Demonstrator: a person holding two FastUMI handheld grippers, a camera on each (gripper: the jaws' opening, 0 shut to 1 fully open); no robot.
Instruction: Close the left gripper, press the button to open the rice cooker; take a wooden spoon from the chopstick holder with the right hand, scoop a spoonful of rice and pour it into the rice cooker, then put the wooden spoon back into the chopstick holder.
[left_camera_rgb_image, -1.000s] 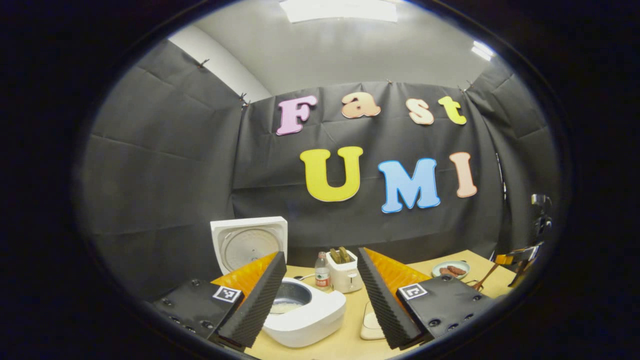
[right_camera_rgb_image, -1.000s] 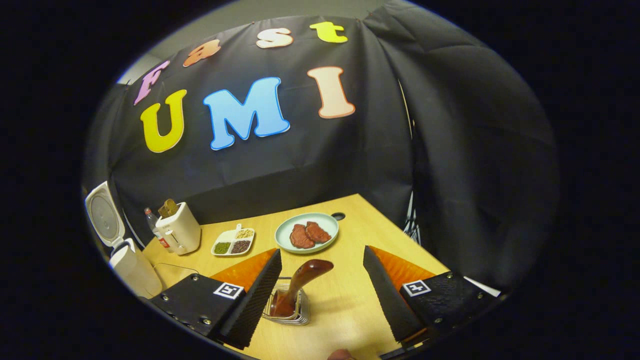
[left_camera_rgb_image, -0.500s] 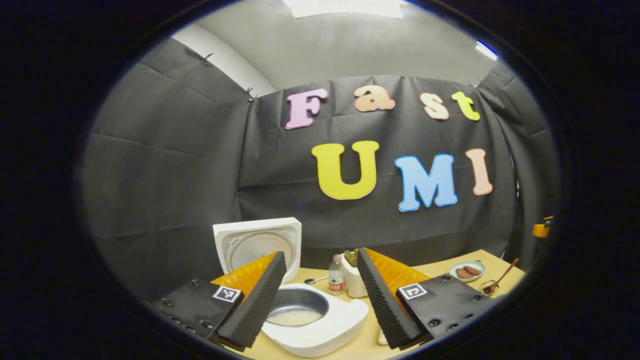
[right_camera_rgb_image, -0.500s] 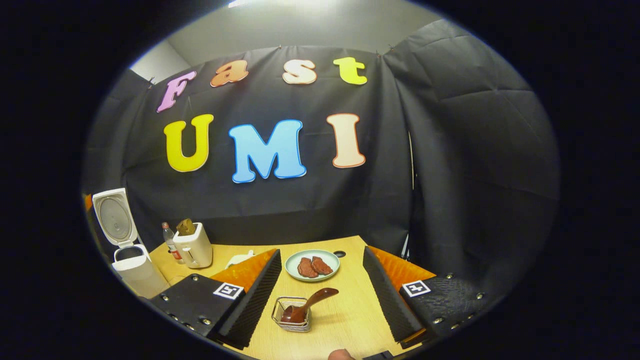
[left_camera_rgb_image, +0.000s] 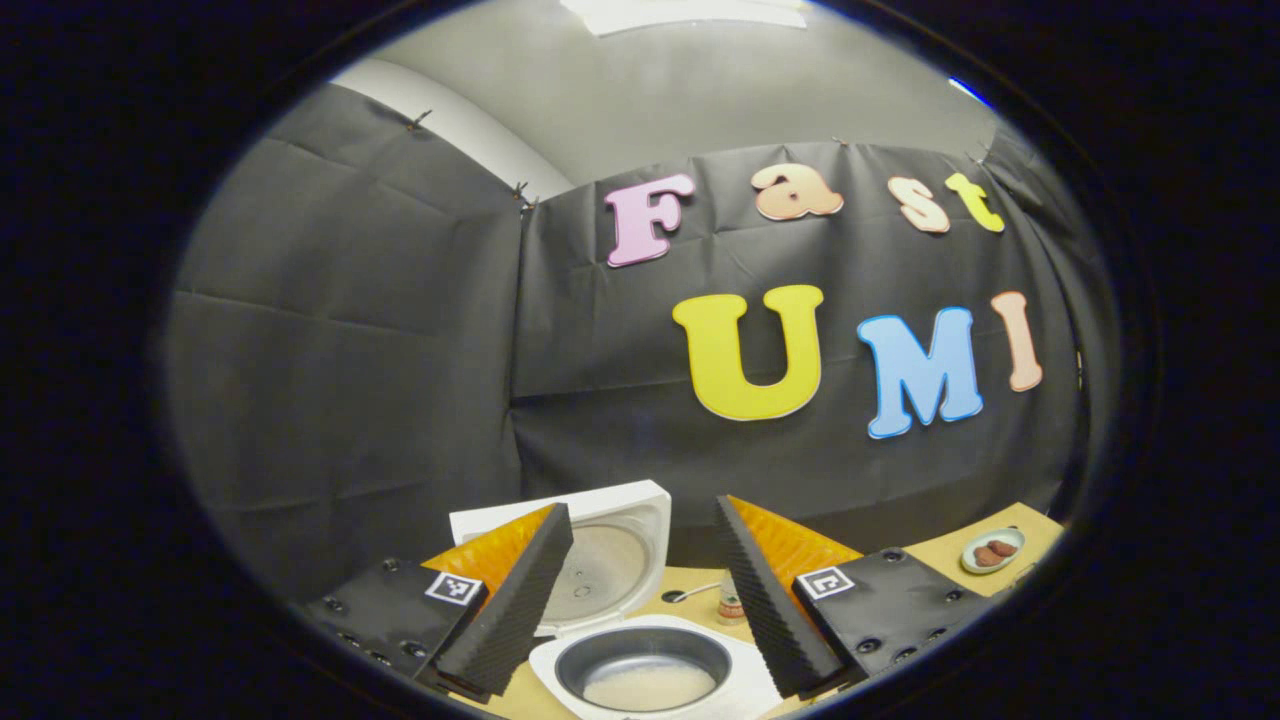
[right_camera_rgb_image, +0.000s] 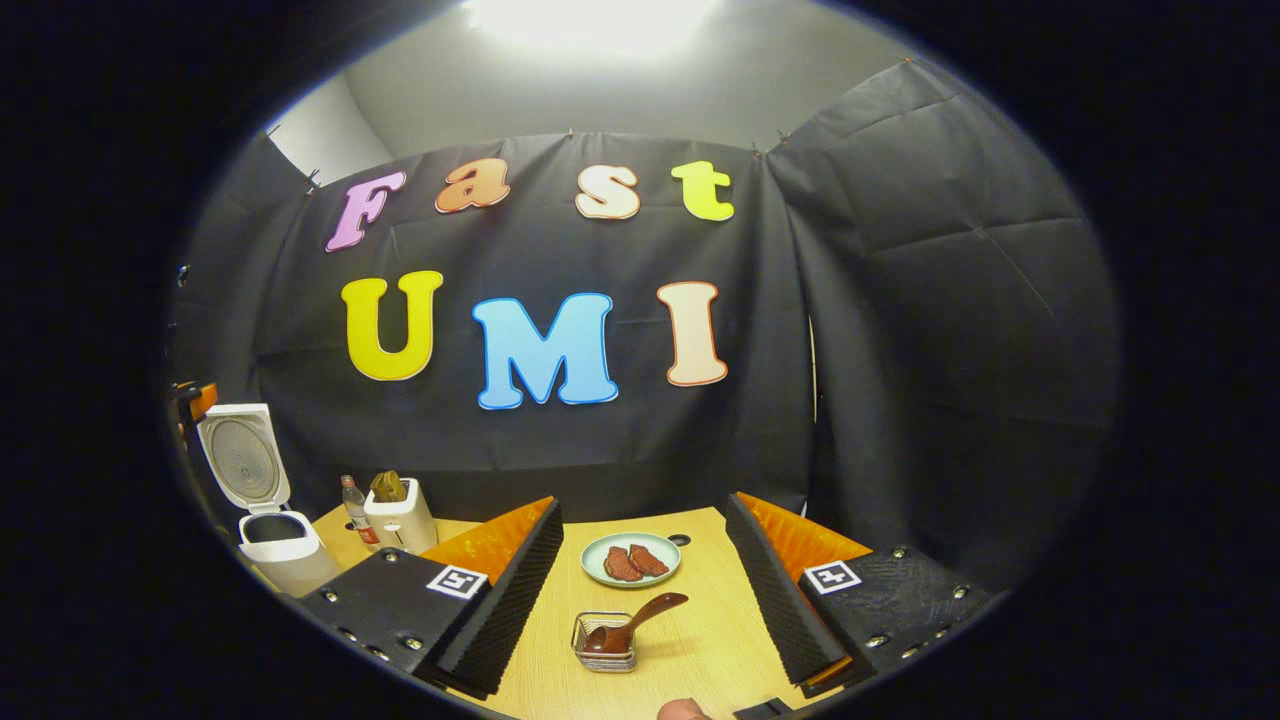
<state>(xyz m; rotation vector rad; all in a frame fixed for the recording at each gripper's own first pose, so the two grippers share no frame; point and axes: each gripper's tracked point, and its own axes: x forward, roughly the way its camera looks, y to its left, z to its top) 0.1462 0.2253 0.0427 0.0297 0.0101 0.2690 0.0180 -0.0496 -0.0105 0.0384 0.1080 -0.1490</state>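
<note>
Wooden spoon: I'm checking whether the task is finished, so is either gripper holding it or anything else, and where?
Nothing is held. Both grippers are open; the wooden spoon sits in the chopstick holder.

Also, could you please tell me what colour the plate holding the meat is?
The plate is pale green, clearest in the right gripper view.
</note>
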